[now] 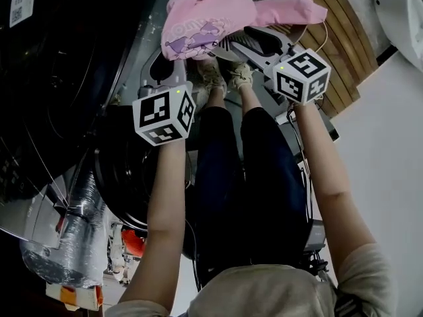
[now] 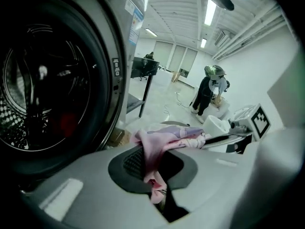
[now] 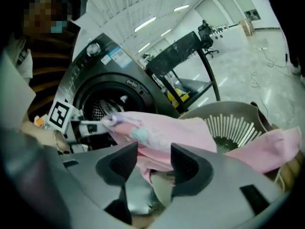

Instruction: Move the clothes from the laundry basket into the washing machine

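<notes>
Fingers of the left gripper [image 2: 153,178] pinch a pink printed cloth garment [image 2: 164,140], held up beside the black front-loading washing machine [image 2: 57,80]. Fingers of the right gripper [image 3: 155,159] stand apart, with the cloth loose between them.

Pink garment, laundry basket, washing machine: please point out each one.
pink garment [image 1: 206,13]: head view, printed front.
laundry basket [image 3: 232,124]: right gripper view, slotted wall.
washing machine [image 2: 110,94]: left gripper view, door ring.

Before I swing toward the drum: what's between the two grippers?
The pink garment spans the gap, pinched in the shut left gripper and reaching the open right gripper; the left gripper view shows it.
</notes>
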A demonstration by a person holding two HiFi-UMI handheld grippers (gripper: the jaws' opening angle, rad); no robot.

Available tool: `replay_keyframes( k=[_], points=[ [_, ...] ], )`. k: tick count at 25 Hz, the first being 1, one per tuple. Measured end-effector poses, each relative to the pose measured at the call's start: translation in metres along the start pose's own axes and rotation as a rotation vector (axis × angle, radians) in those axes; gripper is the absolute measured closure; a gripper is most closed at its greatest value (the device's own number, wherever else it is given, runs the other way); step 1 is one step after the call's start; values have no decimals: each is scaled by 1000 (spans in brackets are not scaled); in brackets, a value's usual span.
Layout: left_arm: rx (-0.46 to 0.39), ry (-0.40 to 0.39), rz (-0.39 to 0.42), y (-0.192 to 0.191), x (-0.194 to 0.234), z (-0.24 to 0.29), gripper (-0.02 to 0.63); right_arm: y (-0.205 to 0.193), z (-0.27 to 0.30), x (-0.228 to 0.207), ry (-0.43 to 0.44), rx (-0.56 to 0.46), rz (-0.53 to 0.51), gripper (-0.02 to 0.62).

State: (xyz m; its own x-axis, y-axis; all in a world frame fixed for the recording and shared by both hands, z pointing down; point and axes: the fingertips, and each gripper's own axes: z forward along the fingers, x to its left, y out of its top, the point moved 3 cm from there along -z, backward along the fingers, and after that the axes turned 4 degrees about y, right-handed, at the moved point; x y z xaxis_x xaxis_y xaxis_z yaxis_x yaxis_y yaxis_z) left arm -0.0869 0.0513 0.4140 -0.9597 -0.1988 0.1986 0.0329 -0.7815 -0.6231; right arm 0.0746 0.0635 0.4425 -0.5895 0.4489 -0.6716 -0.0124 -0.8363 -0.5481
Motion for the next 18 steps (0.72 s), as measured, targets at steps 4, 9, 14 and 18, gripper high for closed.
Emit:
replay_keyframes(
  k=[4, 9, 14, 18],
  points=[
    [5, 7, 11, -5, 9, -3, 581, -39, 13, -48, -149, 200, -92, 359],
    [-15, 25, 8, -4, 7, -2, 581, -60, 4, -114, -406, 358, -219, 356],
    [-35, 53, -10, -4, 9, -3, 581, -80, 7, -153, -485, 605, -441, 334],
    [-43, 50, -24, -5, 7, -2, 581, -102, 10, -169, -443, 858, -639, 325]
  ],
)
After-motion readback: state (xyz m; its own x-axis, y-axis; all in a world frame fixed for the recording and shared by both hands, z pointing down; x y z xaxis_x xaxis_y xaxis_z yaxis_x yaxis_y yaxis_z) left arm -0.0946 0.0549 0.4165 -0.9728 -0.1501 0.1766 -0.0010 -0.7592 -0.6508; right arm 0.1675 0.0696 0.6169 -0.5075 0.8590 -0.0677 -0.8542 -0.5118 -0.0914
